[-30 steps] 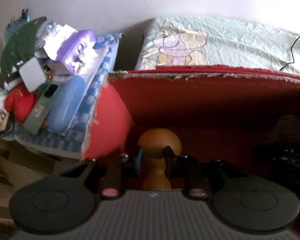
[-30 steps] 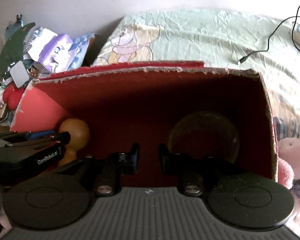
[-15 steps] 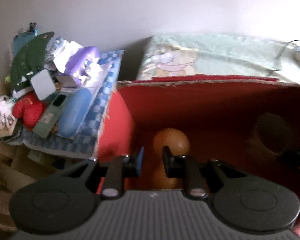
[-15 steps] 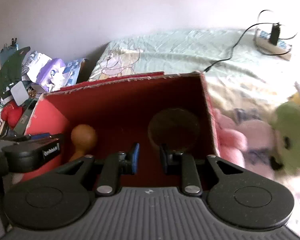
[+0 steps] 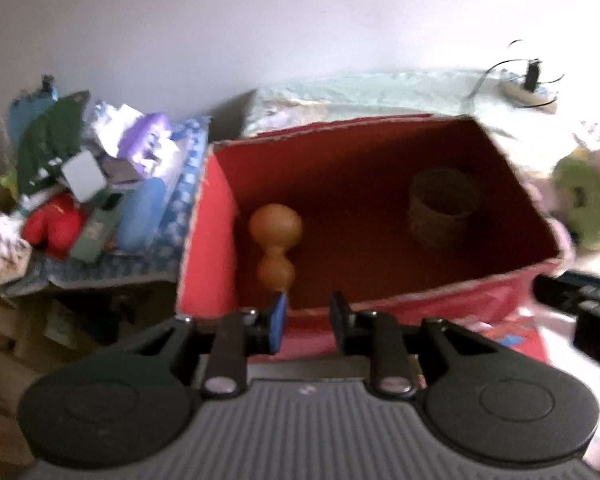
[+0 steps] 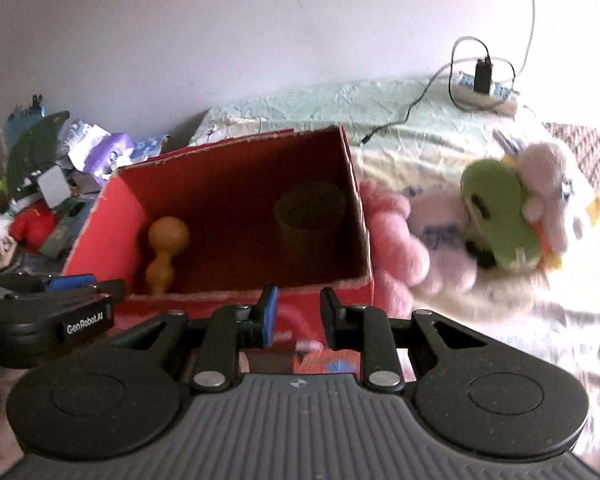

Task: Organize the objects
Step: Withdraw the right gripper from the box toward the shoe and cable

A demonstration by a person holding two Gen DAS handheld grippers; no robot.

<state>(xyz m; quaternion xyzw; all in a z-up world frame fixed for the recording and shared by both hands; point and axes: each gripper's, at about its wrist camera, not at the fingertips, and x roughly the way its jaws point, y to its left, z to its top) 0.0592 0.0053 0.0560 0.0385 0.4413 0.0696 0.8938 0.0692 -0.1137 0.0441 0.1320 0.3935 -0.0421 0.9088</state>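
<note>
A red cardboard box [image 5: 204,264] [image 6: 100,240] stands open on the bed. Inside it, an orange gourd-shaped wooden piece [image 5: 276,240] [image 6: 166,250] stands at the left and a brown woven cup [image 5: 442,208] [image 6: 310,216] at the right. My left gripper [image 5: 307,322] is open and empty, just outside the box's near wall in front of the gourd piece. My right gripper [image 6: 294,318] is open and empty, outside the near wall towards the right. The left gripper's body shows in the right wrist view [image 6: 52,316].
Plush toys lie right of the box: pink [image 6: 396,240], green [image 6: 500,220] and pale pink [image 6: 552,192]. A cluttered pile [image 5: 84,184] with a red toy and a blue case lies to the left. A power strip [image 6: 484,88] with cables lies on the bed behind.
Both grippers have pulled up and back out of the box. The gourd piece, between the left fingers a second ago, now stands free in the box. More of the bed and toys shows.
</note>
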